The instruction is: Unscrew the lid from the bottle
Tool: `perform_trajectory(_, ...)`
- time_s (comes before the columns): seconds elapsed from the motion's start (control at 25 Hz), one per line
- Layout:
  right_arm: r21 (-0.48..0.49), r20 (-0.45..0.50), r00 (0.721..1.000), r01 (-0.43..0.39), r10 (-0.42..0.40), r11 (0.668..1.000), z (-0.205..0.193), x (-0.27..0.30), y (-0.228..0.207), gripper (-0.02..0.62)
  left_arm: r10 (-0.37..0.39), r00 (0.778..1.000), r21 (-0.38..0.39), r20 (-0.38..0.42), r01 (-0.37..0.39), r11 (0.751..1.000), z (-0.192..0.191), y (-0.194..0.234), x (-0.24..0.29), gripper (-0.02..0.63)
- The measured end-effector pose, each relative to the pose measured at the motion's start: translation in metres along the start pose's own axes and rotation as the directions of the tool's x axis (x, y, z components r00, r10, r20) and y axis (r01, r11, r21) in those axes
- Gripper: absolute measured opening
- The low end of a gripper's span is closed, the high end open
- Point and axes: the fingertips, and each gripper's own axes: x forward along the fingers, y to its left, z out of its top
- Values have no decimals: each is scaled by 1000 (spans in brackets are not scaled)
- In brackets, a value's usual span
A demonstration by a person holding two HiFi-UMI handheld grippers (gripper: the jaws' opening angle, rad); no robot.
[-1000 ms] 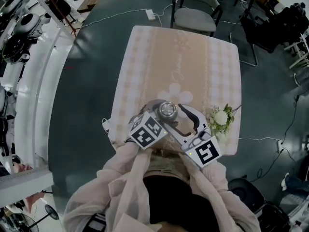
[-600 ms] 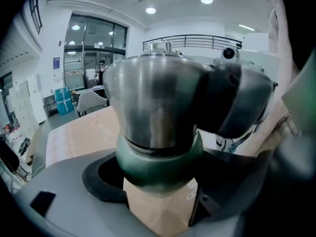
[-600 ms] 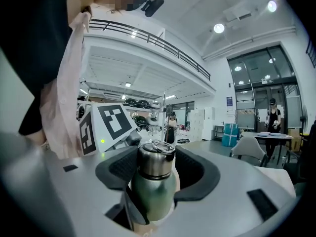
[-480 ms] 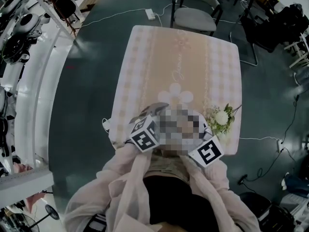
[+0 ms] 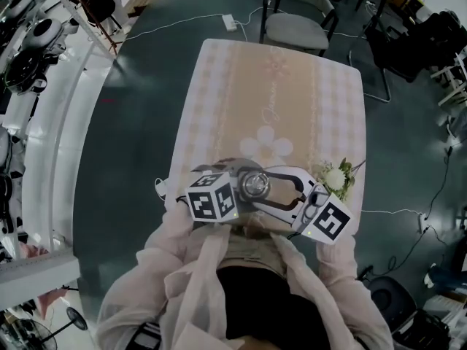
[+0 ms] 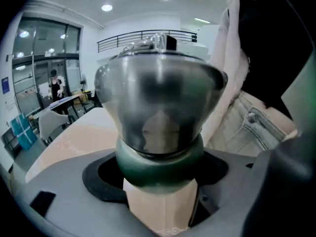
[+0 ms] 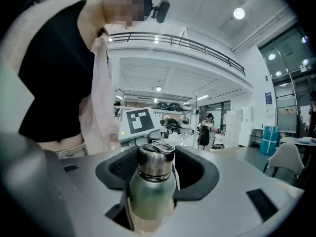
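Left gripper: it was clamped on the green body of the bottle, just under the steel top. This hold was judged to be the anchor. It would need to be firm enough that the body could not spin with the lid.
Bottle: it was held upright at the near edge of the table, close to the person and between the two grippers. Whether its base rested on the cloth could not be told.
Lid: a steel cap with a ring on top was seen seated on the neck, with no gap showing, so it was judged not yet loosened.
Right gripper: it was brought in level from the right. Its jaws had just been closing, and the pads appeared seated on the lid's sides. The twist would best be made about the bottle's own axis, with no upward pull until the thread was free.
Flowers: they lay on the table just beside the right gripper and should be cleared during the turn.
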Motion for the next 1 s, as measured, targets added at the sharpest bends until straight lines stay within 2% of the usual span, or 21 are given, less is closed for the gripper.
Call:
perform_trajectory(0.12,13,-4,998,-67,67,998,-1,-2,6,247,-52,999,56,-7,52,997,1,-9,1,396)
perform_trajectory(0.2,12,-7,997,-80,80,997,-1,-3,8,249,-61,998,55,-3,61,997,2,-12,3,396)
perform_trajectory(0.44,16,23,999,-35,35,999,5,-9,3,255,-38,999,6,32,38,999,9,-8,5,396)
perform_trajectory(0.52,17,45,999,11,-11,1000,8,-11,-3,296,5,999,-45,36,-3,999,8,1,5,396)
perform_trajectory(0.6,5,62,993,104,-104,995,9,-11,-13,308,87,996,-137,26,-82,987,3,15,5,396)
perform_trajectory(0.68,-4,64,971,229,-228,973,8,-12,-23,307,181,983,-233,5,-175,957,-5,30,4,396)
perform_trajectory(0.76,-21,37,942,336,-335,942,1,-10,-30,276,248,969,-289,-8,-240,927,-11,41,0,396)
perform_trajectory(0.84,-43,-10,920,391,-391,920,-10,-6,-31,270,281,959,-307,-20,-273,912,-15,45,-2,396)
perform_trajectory(1.0,-20,-42,915,401,-401,916,-22,-2,-29,270,284,958,-298,-39,-283,912,-14,41,3,396)
